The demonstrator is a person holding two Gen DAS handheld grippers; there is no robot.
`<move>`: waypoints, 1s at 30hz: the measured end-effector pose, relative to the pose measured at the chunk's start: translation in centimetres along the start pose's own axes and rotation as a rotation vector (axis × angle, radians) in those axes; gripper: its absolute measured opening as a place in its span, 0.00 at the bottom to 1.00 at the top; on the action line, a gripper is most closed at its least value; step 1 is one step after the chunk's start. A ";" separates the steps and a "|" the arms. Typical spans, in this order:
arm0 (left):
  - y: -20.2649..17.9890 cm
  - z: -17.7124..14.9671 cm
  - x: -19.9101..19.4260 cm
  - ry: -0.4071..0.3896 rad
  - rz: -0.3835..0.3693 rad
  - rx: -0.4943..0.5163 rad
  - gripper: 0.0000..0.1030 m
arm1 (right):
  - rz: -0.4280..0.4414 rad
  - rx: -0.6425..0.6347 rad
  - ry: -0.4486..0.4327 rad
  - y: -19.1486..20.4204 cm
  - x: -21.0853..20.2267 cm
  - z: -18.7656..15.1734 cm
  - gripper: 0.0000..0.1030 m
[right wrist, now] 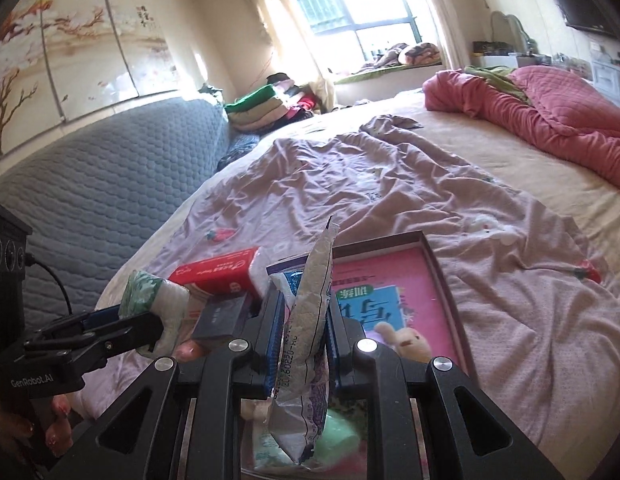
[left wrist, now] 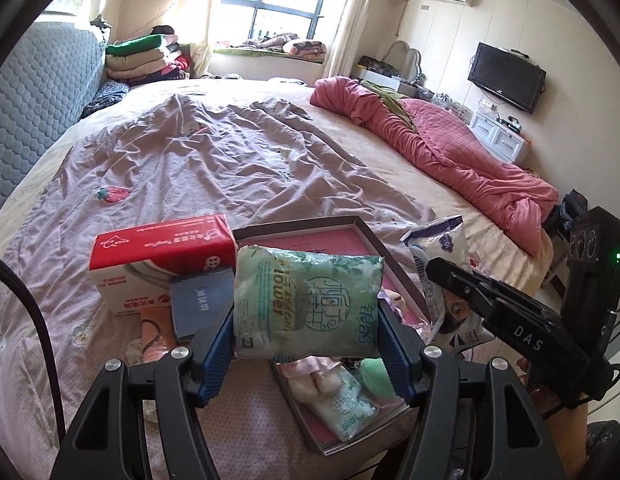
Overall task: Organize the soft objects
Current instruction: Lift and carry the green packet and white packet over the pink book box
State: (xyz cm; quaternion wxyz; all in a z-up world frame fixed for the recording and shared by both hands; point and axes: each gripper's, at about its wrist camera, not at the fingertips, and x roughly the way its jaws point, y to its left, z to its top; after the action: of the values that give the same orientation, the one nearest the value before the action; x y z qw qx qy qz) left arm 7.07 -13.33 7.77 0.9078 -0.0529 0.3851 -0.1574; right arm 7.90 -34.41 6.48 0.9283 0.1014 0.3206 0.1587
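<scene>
So the left gripper [left wrist: 308, 344] has its jaws clamped on a soft green-and-white plastic pack of tissues [left wrist: 308, 304], squeezed between the blue pads and held up above the near end of the shallow brown cardboard box lid with a pink printed bottom [left wrist: 365, 236], which sits on the bed. The right gripper [right wrist: 302, 340] has its jaws closed tight on a thin crinkly white-and-purple plastic pouch [right wrist: 310, 320], pinched edge-on so it stands upright, also over that lid. In the left wrist view the right gripper shows up at about 3 o'clock of the green pack, close beside it. Down in the lid there's a second green tissue pack [left wrist: 345, 412], a mint green rounded thing [left wrist: 375, 376] and a small cream plush bunny [right wrist: 405, 340], all lying close together. At 9 o'clock of the lid there's a red-and-white cardboard box [left wrist: 162, 256] with a small dark blue-grey box [left wrist: 198, 304] leaning in front of it. Everything's on a wrinkled pale pink sheet with strawberry prints [left wrist: 214, 160] spread across the bed, and a bunched-up pinkish-red quilt [left wrist: 449, 148] lies well away at around 1 o'clock, near the far edge.
</scene>
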 end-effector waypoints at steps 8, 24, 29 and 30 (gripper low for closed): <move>-1.9 -0.2 2.2 0.037 -0.003 0.038 0.63 | -0.013 0.056 -0.002 -2.3 -0.2 -0.4 0.19; -3.2 -1.4 6.6 0.127 0.001 0.066 0.63 | -0.055 0.129 0.055 -5.3 1.2 -1.8 0.19; -3.3 -2.0 7.9 0.155 0.003 0.068 0.63 | -0.073 0.149 0.072 -6.0 1.7 -2.3 0.19; -3.2 -2.0 8.1 0.160 0.004 0.069 0.63 | -0.076 0.154 0.076 -6.2 1.8 -2.4 0.19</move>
State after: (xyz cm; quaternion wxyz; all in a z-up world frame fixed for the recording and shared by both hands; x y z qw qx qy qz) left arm 10.10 -18.98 1.52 0.8757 -0.0082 0.4509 -0.1723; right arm 9.17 -39.27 1.84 0.9103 0.1541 0.3705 0.1018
